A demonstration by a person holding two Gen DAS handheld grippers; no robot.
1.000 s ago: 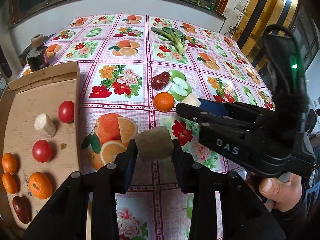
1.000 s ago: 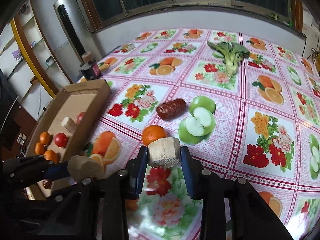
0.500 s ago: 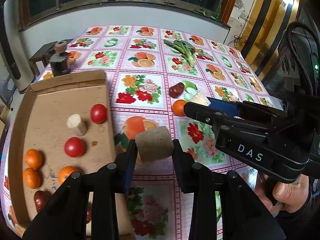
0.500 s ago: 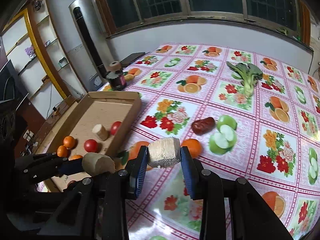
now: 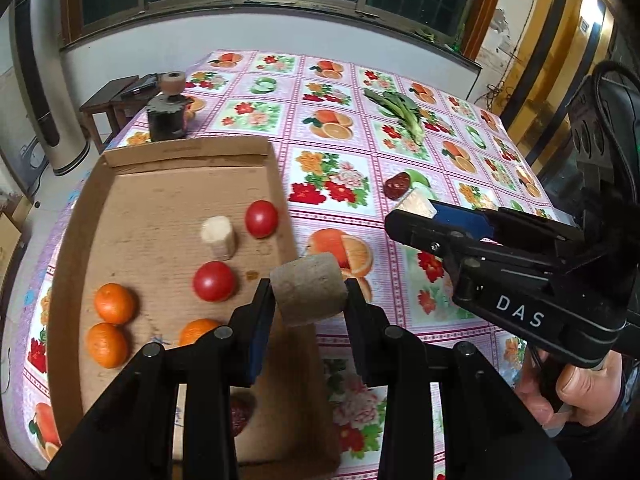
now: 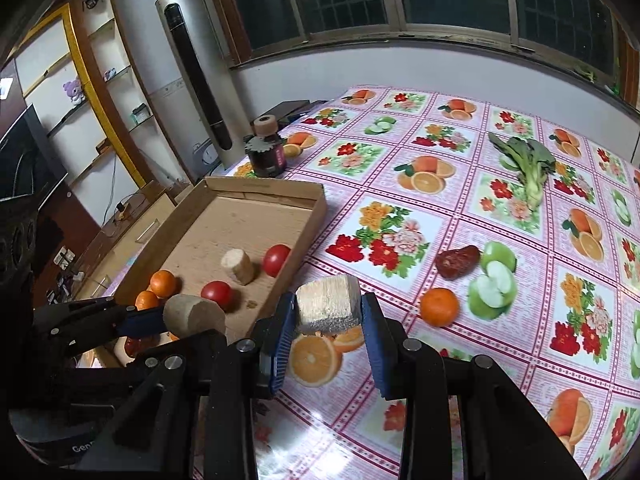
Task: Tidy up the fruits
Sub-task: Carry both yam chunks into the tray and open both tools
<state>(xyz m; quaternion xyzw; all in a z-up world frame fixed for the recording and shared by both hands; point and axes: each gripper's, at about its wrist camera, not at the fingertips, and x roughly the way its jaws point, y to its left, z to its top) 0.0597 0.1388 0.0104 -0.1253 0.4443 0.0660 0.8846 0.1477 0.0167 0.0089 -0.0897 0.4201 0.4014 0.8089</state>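
My left gripper [image 5: 308, 300] is shut on a tan cylindrical chunk [image 5: 307, 294], held above the right edge of the cardboard tray [image 5: 160, 196]. My right gripper [image 6: 326, 312] is shut on a pale cylindrical chunk [image 6: 328, 302], just right of the tray [image 6: 256, 200]. The tray holds two tomatoes [image 5: 261, 218], a pale chunk [image 5: 218, 236], several oranges [image 5: 114, 303] and a dark red date [image 5: 242, 412]. On the cloth lie an orange [image 6: 439, 306], a cut green apple [image 6: 493, 280] and a date [image 6: 457, 262].
A dark jar with a wooden knob [image 5: 167, 114] stands behind the tray. A leafy green vegetable [image 6: 524, 164] lies far back on the flowered tablecloth [image 6: 400, 184]. A tall white appliance [image 6: 192, 72] and shelves stand beyond the table's left edge.
Both grippers have risen and moved left toward the tray, each still holding its chunk. The left one now hangs over the tray's right edge.
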